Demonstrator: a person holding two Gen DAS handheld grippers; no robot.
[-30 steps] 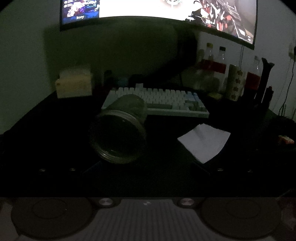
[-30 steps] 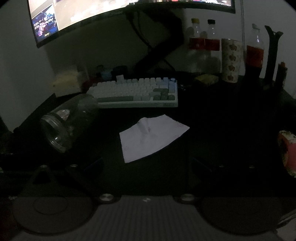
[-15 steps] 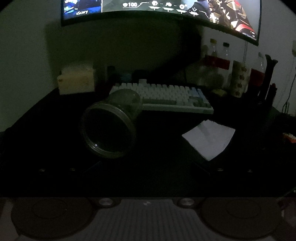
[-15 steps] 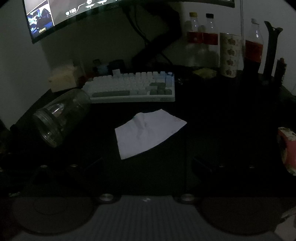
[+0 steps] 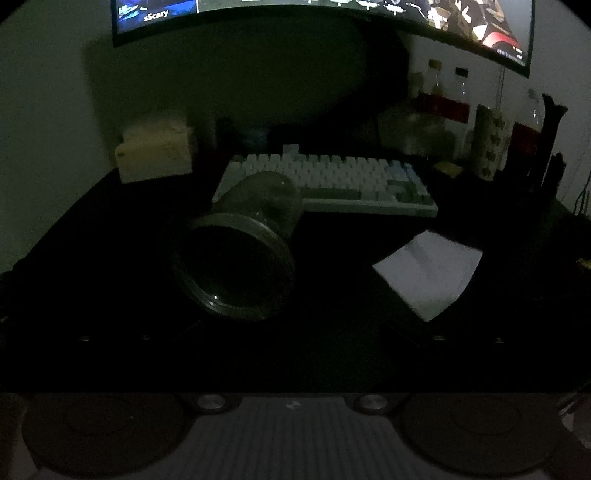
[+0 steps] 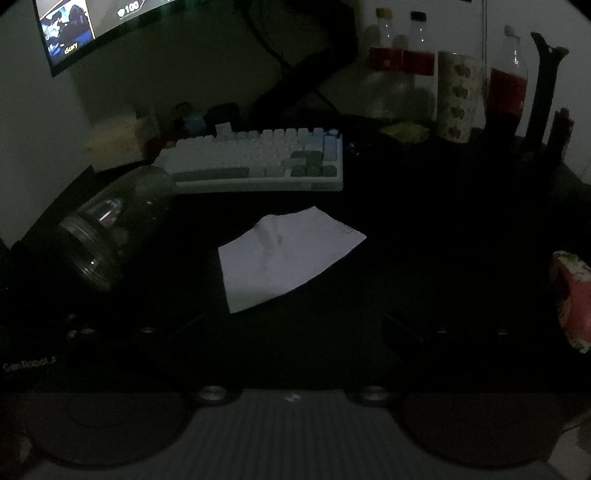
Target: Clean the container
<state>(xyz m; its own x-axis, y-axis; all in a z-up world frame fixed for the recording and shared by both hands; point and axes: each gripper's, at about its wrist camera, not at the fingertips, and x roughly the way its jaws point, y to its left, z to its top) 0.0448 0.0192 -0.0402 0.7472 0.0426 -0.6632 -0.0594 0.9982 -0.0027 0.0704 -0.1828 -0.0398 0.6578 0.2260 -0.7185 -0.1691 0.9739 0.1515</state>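
A clear glass jar (image 5: 258, 206) lies on its side on the dark desk, its open mouth turned toward me. It shows at the far left of the right wrist view too, as the jar (image 6: 110, 221). My left gripper (image 5: 291, 325) is open, its dim fingers spread wide just short of the jar, touching nothing. A white tissue (image 5: 428, 273) lies flat to the jar's right. My right gripper (image 6: 293, 317) is open, with the tissue (image 6: 284, 258) just beyond its tips. The left gripper's housing (image 6: 29, 363) shows below the jar.
A white keyboard (image 5: 332, 184) lies behind the jar and tissue under a lit monitor (image 5: 155, 14). Several bottles (image 6: 402, 59) and a patterned cup (image 6: 458, 96) stand back right. A pale box (image 5: 155, 155) sits back left. A red patterned object (image 6: 570, 299) is at the right edge.
Both views have drifted slightly, and the monitor sits higher in frame. The jar shifted a little in the left wrist view. Nothing was taken hold of or let go.
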